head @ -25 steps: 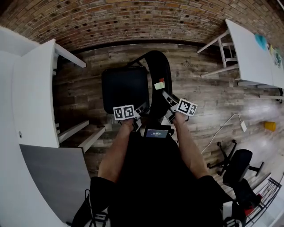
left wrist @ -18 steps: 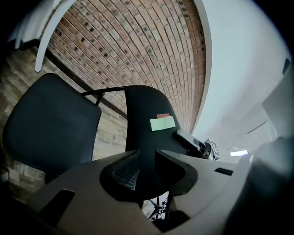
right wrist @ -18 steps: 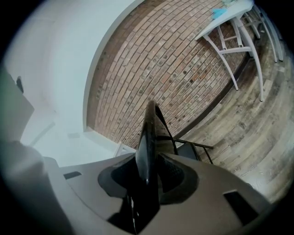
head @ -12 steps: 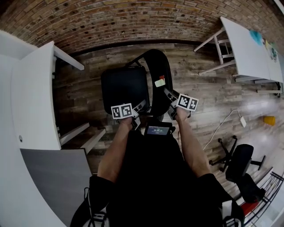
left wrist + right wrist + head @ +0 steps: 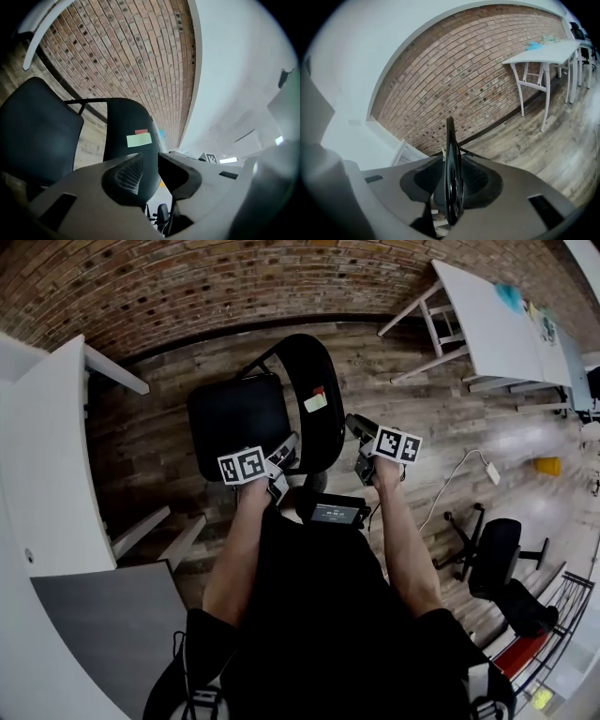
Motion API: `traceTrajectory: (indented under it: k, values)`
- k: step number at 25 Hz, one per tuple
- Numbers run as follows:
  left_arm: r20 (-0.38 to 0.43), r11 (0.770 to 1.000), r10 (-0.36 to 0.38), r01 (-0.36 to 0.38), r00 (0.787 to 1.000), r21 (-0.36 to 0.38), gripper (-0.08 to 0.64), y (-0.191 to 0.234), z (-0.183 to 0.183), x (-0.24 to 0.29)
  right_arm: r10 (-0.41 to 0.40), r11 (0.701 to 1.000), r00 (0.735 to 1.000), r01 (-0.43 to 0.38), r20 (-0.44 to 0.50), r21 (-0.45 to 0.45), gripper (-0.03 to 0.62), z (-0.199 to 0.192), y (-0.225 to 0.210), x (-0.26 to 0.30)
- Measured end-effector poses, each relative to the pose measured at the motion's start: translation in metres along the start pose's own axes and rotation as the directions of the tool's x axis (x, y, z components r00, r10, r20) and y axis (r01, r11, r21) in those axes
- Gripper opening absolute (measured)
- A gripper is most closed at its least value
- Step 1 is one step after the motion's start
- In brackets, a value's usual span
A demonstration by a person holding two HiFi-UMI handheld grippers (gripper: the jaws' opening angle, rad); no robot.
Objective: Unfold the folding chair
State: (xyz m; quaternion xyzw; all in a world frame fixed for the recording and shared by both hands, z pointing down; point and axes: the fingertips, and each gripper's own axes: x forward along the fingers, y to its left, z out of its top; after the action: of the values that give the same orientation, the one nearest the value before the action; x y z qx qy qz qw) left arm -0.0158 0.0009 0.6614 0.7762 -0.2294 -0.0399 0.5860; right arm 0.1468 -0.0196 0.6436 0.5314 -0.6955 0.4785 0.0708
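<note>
The black folding chair stands on the wooden floor in front of me, its seat [image 5: 234, 423] to the left and its curved backrest [image 5: 314, 376] with a green and red sticker [image 5: 316, 401] to the right. My left gripper [image 5: 284, 457] is at the backrest's left edge beside the seat. In the left gripper view the backrest [image 5: 126, 122] runs down into the narrow gap of that gripper [image 5: 151, 171], beside the seat [image 5: 37, 131]. My right gripper [image 5: 359, 442] is shut on the backrest's right edge. That edge shows as a thin black rim [image 5: 450, 150] pinched between the right gripper's [image 5: 451, 187] pads.
A white table [image 5: 497, 320] stands at the right, also in the right gripper view [image 5: 543, 49]. A white desk [image 5: 47, 456] fills the left. A brick wall [image 5: 234, 277] runs behind the chair. An office chair [image 5: 492, 554] and a white cable [image 5: 469, 474] are at the right.
Both grippers have risen and keep their places on the backrest. The chair sits further left and higher in the head view, and the view has swung so that more of the room's right side shows.
</note>
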Motion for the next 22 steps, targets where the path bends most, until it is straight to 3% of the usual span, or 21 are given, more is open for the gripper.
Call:
traceTrajectory:
  k: [4,9,14,22]
  values:
    - [-0.018,0.999,-0.030,0.030,0.999,0.019,0.115,-0.021,-0.012,0.010,0.063,0.998,0.998,-0.062,0.023,-0.010,0.127,0.021,0.016,-0.028]
    - [0.011,0.998,-0.029,0.028,1.000,0.057,0.115,-0.042,-0.023,0.007,0.202,0.979,0.979,-0.202,0.016,-0.022,0.127,0.012,0.042,-0.055]
    - [0.086,0.997,0.013,-0.019,0.996,0.078,0.115,-0.063,-0.035,-0.009,0.336,0.942,0.942,-0.336,-0.003,-0.022,0.126,-0.004,0.065,-0.088]
    - [0.226,0.991,0.083,-0.105,0.971,0.088,0.115,-0.105,-0.096,-0.049,0.476,0.880,0.878,-0.475,-0.057,0.027,0.126,-0.047,0.059,-0.133]
